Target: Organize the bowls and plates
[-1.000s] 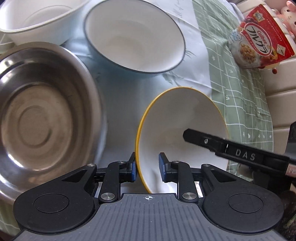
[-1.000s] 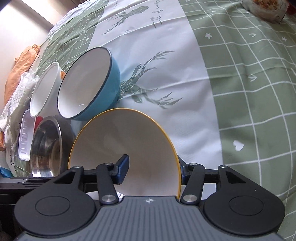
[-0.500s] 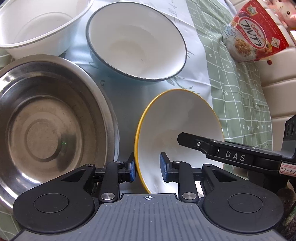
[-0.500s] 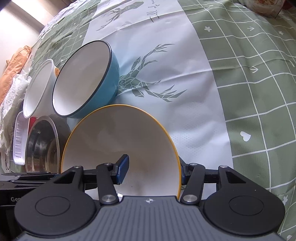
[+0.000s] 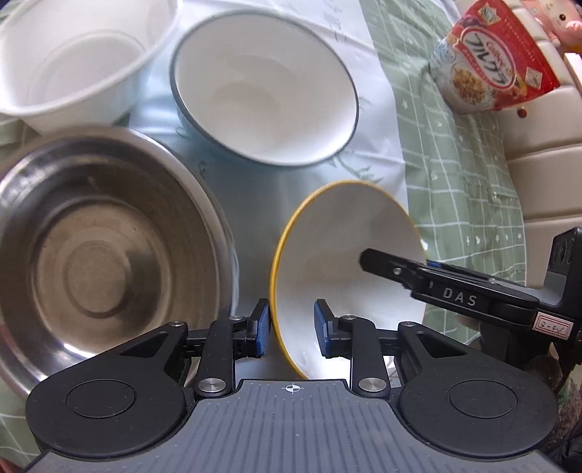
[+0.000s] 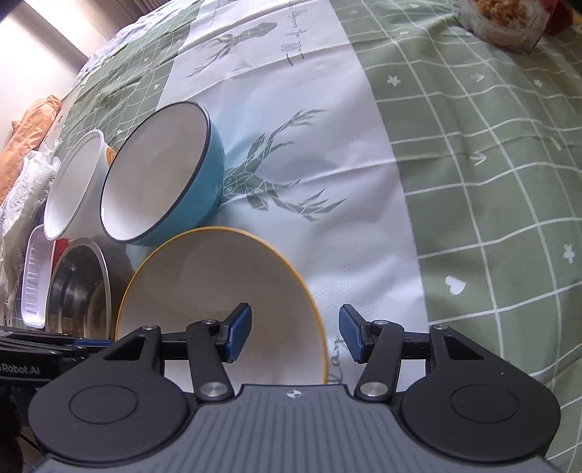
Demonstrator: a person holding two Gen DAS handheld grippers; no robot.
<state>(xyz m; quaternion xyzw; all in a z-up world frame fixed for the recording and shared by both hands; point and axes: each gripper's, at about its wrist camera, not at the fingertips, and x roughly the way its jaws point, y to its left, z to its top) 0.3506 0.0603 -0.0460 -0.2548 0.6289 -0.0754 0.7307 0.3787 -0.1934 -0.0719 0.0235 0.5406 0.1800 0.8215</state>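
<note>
I see a green checked tablecloth (image 6: 491, 152) with a white deer-print panel (image 6: 276, 189) over the table. A red cereal bag (image 5: 491, 69) lies near its far edge, a pink plush toy (image 5: 560, 18) just behind it. Orange cloth (image 6: 29, 134) and a white ribbed tray (image 6: 34, 276) sit at my left.

Yellow-rimmed white bowl (image 5: 338, 262) nearest, tipped on edge. Steel bowl (image 5: 98, 251) upright to its left, close beside. Blue bowl (image 6: 171, 178), white inside, dark rim, farther back. Plain white bowl (image 5: 72, 62) far left, just beside the blue.
</note>
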